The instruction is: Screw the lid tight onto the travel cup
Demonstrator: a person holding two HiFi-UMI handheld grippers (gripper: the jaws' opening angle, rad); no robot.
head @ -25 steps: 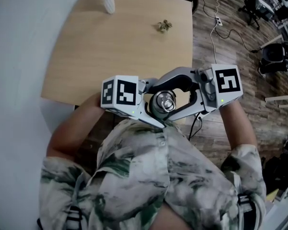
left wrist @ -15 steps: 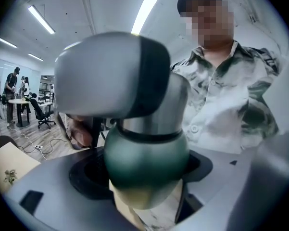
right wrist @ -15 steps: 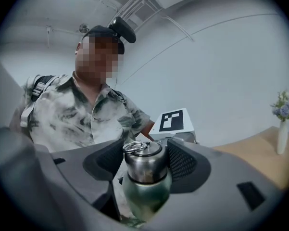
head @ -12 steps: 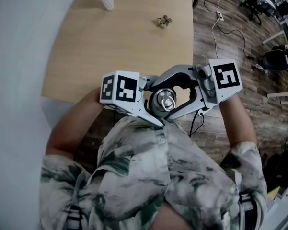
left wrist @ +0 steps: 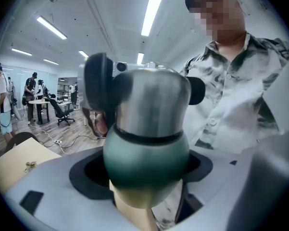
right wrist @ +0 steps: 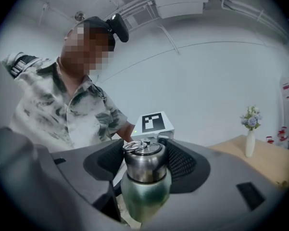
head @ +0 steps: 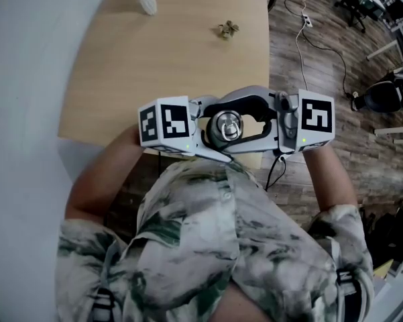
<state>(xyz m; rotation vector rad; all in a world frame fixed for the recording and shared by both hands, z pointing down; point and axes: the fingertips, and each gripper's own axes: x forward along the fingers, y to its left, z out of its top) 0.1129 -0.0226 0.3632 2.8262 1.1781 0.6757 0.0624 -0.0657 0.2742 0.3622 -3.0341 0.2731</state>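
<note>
The left claw [left wrist: 145, 173] clamps the green body of the travel cup [left wrist: 146, 153], held in mid-air at the head view's centre, just off the near edge of the worktop [head: 154, 66]. The right claw [right wrist: 144, 170] seems pressed on the lid [right wrist: 143, 159]. If the pads slip or the lid cross-threads, the cup could drop. The threads are hidden, so I cannot tell how far the lid is seated.

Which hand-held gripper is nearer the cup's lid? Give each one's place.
Right. The right hand-held gripper has its jaws either side of the steel lid; the left hand-held gripper clamps the green cup below it.
</note>
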